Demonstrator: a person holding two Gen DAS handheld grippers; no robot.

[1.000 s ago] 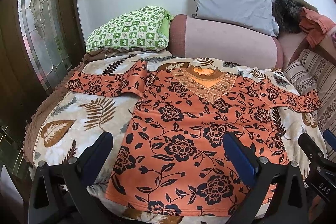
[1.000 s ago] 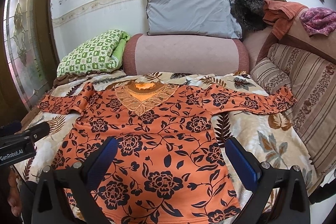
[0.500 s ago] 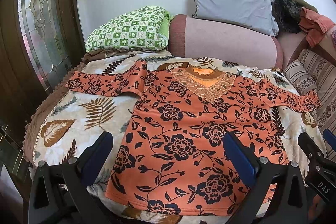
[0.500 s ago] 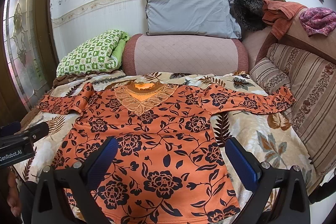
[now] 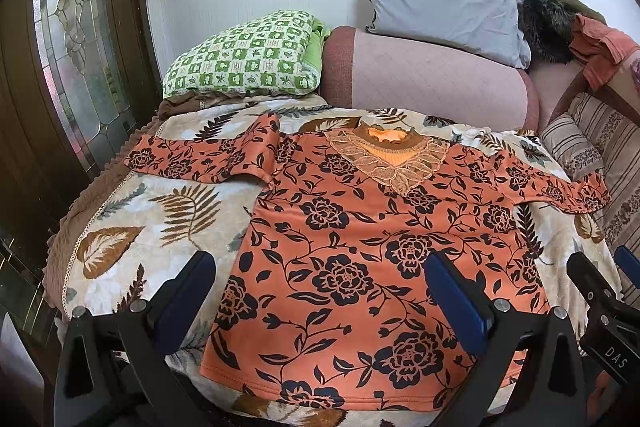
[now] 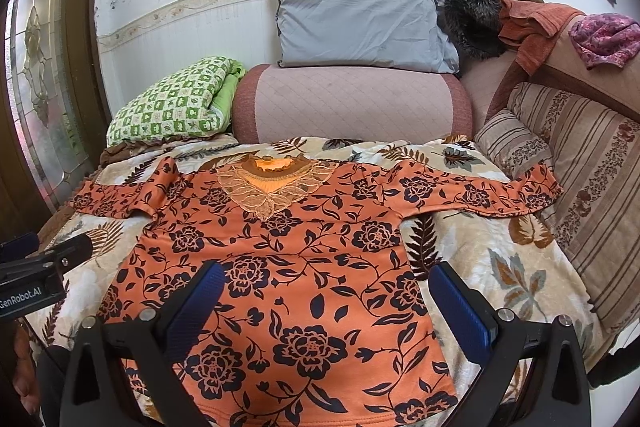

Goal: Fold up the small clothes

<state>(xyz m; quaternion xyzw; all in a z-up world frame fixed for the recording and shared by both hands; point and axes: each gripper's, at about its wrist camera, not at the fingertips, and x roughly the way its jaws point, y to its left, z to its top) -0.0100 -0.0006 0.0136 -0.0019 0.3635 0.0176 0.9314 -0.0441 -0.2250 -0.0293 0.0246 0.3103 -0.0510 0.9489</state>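
Item: orange floral top (image 5: 360, 255), spread flat, face up, sleeves out, hem at the bed's near edge.
Left gripper (image 5: 320, 301) and right gripper (image 6: 326, 305): both wide apart, empty, poised above the hem.
Risk (a judgement): a pinch at the near edge may catch the plush leaf-print blanket (image 5: 132, 247) beneath, dragging it along; the bunched left sleeve (image 5: 208, 157) may crease into the fold.
Surroundings: bolster (image 6: 348, 103), grey pillow (image 6: 360, 23), green checked quilt (image 5: 244, 61) at the far edge; glazed door (image 5: 76, 39) at left.
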